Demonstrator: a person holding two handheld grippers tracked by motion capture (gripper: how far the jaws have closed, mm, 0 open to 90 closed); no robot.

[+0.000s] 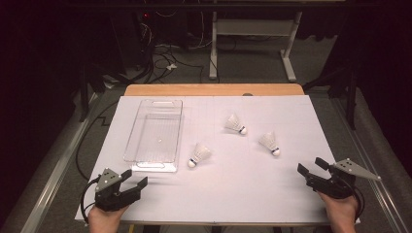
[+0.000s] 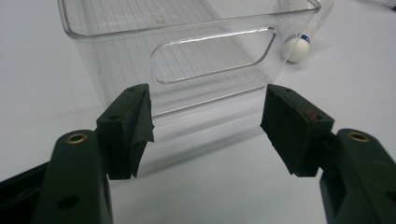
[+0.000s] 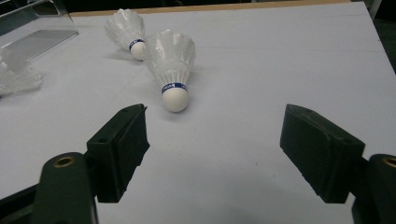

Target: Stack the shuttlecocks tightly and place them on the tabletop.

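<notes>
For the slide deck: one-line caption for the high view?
Both grippers, left and right, open near three shuttlecocks and a clear bin.

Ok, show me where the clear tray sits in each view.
High view: the clear tray lies left of centre, ahead of the left gripper.
Left gripper view: it spans the top, its handle wall facing the open jaws.
Right gripper view: it is in the top-left corner.
Shared landmark: the shuttlecock beside the tray's near corner.

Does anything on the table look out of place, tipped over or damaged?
Nothing stands out. Three shuttlecocks lie on their sides, apart on the white table, intact. The clear bin stands upright, nothing inside it.
</notes>
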